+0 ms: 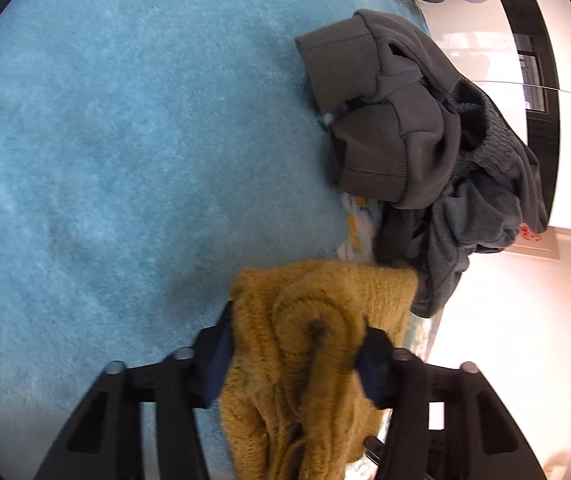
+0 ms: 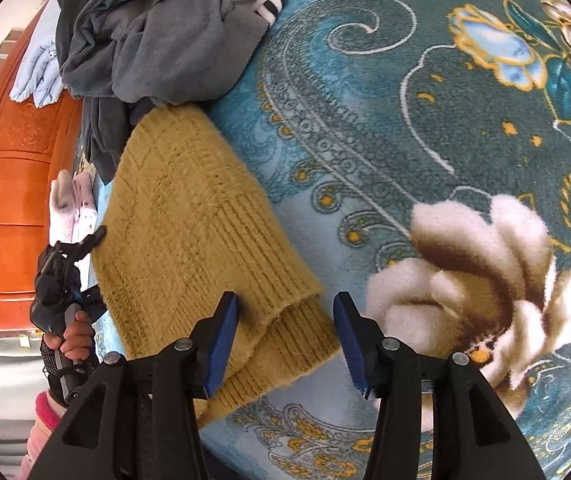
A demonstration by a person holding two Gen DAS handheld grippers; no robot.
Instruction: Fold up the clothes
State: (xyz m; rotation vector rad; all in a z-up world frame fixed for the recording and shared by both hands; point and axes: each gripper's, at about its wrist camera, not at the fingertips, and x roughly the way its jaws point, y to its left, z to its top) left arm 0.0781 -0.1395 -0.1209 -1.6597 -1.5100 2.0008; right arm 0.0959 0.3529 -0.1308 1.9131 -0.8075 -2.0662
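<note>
- Well, from the left wrist I see my left gripper clamped on a bunched part of the mustard sweater; beyond it the grey pile waits unfolded.
- From the right wrist, my right gripper stands open astride the sweater's ribbed hem (nothing pinched), flat on the blanket; folding looks barely begun.

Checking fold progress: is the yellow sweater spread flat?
No: one end is bunched in the left hand-held gripper; the rest of the yellow sweater lies doubled on the blanket.
</note>
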